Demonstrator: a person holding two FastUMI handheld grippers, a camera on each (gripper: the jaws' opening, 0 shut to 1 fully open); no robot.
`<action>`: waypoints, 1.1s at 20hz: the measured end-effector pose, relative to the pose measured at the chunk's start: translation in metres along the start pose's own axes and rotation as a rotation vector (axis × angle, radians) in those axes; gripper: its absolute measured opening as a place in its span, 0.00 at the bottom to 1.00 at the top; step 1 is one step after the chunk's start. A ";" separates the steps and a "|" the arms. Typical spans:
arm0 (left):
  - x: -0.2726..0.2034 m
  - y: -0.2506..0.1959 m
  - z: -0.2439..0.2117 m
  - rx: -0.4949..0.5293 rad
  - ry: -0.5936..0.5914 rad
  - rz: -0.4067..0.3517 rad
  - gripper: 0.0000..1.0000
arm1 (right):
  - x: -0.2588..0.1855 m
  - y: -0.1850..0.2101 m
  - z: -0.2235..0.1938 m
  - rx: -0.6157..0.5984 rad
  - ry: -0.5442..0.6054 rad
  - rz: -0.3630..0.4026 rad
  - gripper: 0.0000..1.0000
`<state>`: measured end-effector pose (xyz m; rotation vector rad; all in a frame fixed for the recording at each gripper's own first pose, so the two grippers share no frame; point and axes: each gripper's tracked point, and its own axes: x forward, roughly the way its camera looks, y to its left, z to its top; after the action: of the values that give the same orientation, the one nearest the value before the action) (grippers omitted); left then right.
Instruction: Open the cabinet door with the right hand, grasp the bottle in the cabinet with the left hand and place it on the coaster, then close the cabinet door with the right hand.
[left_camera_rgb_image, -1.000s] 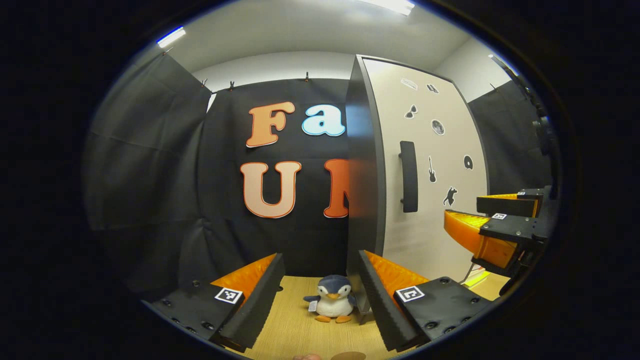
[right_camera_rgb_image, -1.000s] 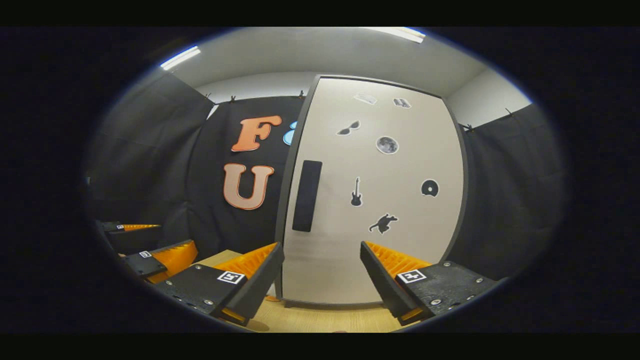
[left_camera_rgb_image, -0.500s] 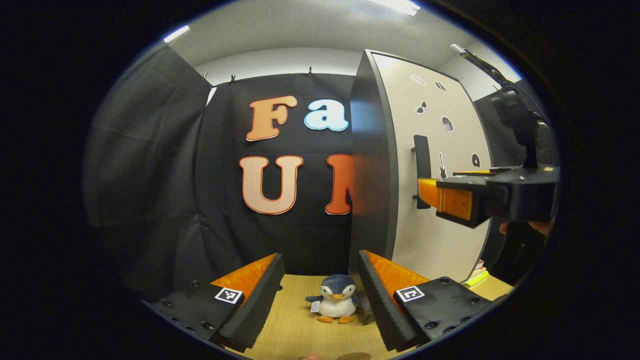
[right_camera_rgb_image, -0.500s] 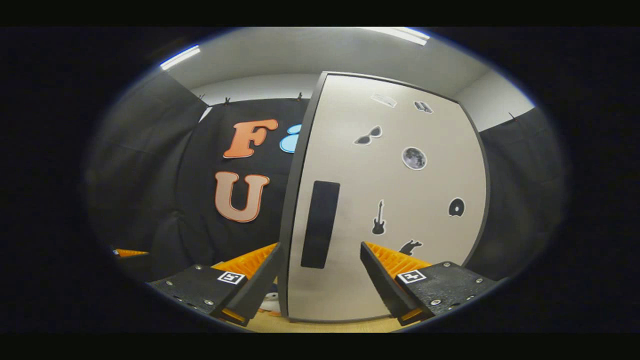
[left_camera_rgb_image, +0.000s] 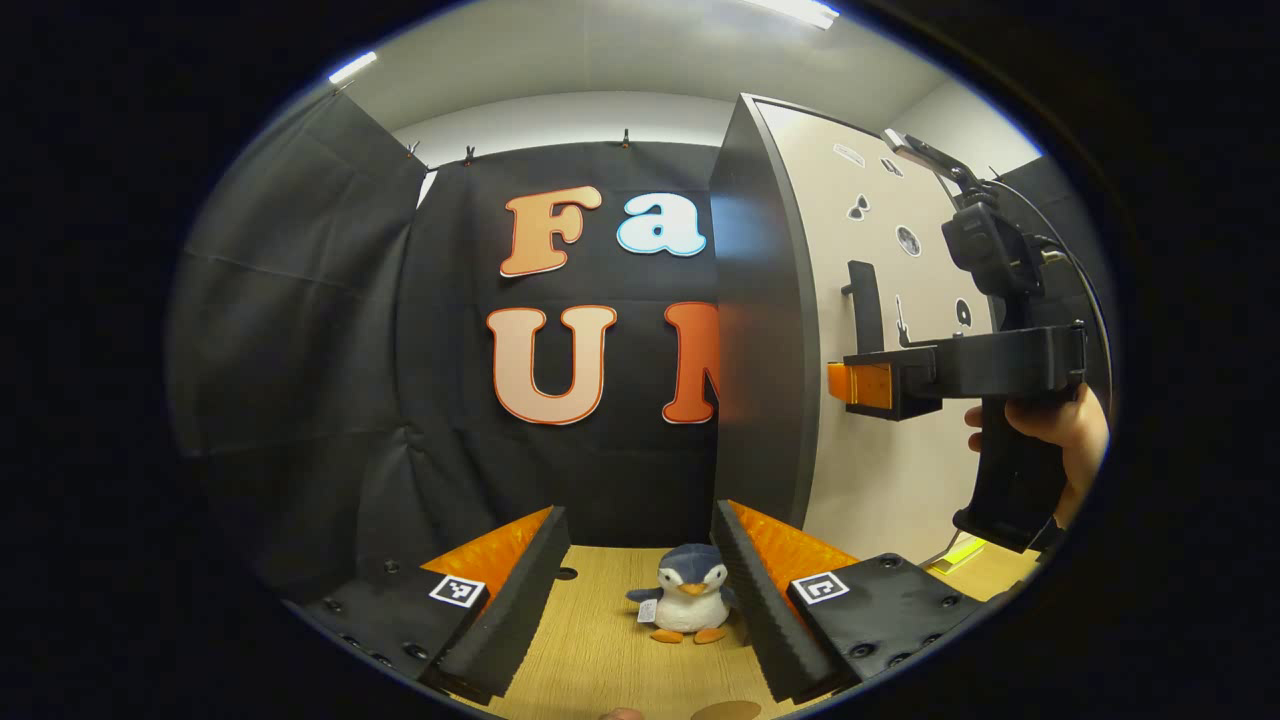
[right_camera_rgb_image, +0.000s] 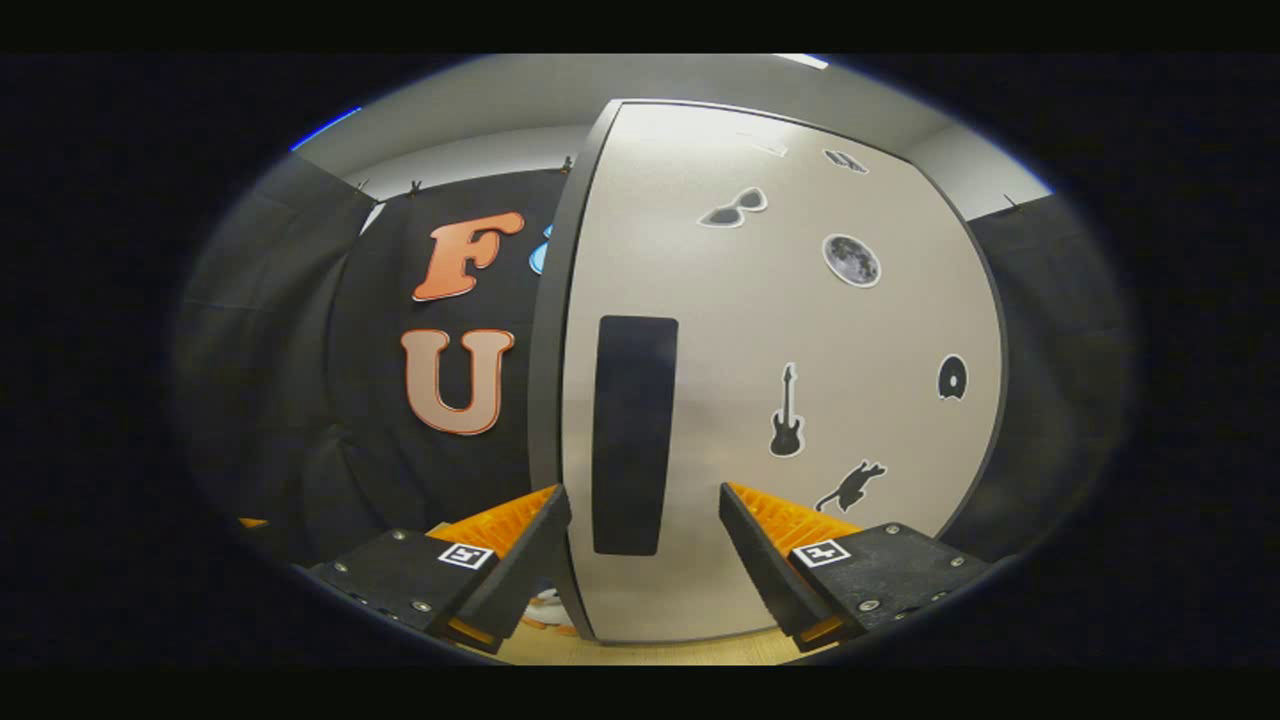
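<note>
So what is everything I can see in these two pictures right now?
cabinet: one, dark side panel, right of the cloth wall, standing on the table.
cabinet door: one, pale grey, shut, with small dark stickers.
door handle: one, black vertical bar, at the door's left edge.
toy penguin: one, blue-grey and white with orange feet, on the table by the cabinet's foot.
table: one, light wood.
left gripper: one, open, low over the table.
right gripper: one, open, fingers either side of the handle, short of it.
hand: one, holding the right gripper's grip.
</note>
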<state>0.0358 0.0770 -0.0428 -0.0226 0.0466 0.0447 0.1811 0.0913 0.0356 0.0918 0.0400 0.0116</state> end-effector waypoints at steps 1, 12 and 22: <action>-0.001 0.002 -0.002 0.002 0.005 -0.001 0.96 | 0.002 -0.001 0.002 0.012 -0.005 0.001 0.91; -0.004 0.002 0.000 0.012 0.006 -0.005 0.96 | 0.007 0.011 0.005 0.045 -0.009 0.031 0.42; -0.010 0.014 -0.014 0.005 0.042 0.018 0.96 | 0.003 0.013 0.006 0.076 -0.027 0.045 0.26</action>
<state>0.0243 0.0903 -0.0563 -0.0182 0.0892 0.0619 0.1840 0.1032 0.0429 0.1686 0.0117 0.0536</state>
